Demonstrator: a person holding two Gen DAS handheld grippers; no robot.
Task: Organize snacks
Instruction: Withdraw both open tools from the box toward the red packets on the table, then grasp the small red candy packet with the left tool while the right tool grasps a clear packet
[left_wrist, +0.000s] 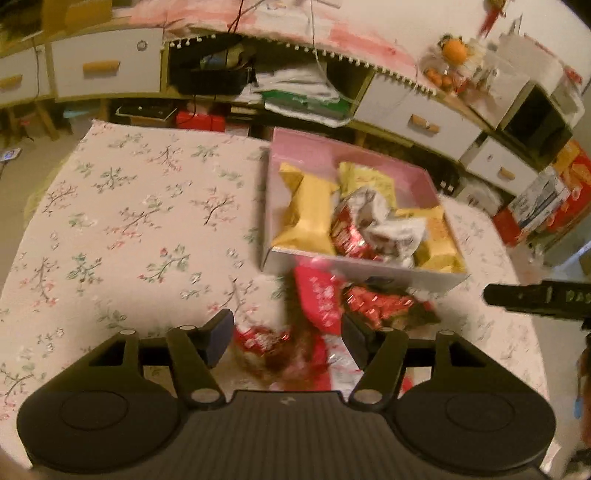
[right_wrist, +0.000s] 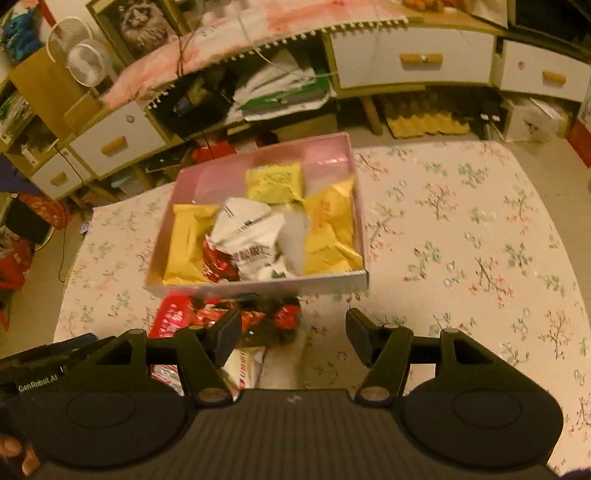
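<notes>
Hovering over loose red snack packets (left_wrist: 332, 314), left gripper (left_wrist: 288, 338) fingers apart.
Right gripper (right_wrist: 291, 334) spread, empty; pink box (right_wrist: 354, 177) beyond holds yellow packets (right_wrist: 186, 243).

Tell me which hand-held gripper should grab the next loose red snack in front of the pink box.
Left. The left hand-held gripper is open with the red snack packets between its fingers; the right hand-held gripper is open over mostly bare tablecloth.
</notes>
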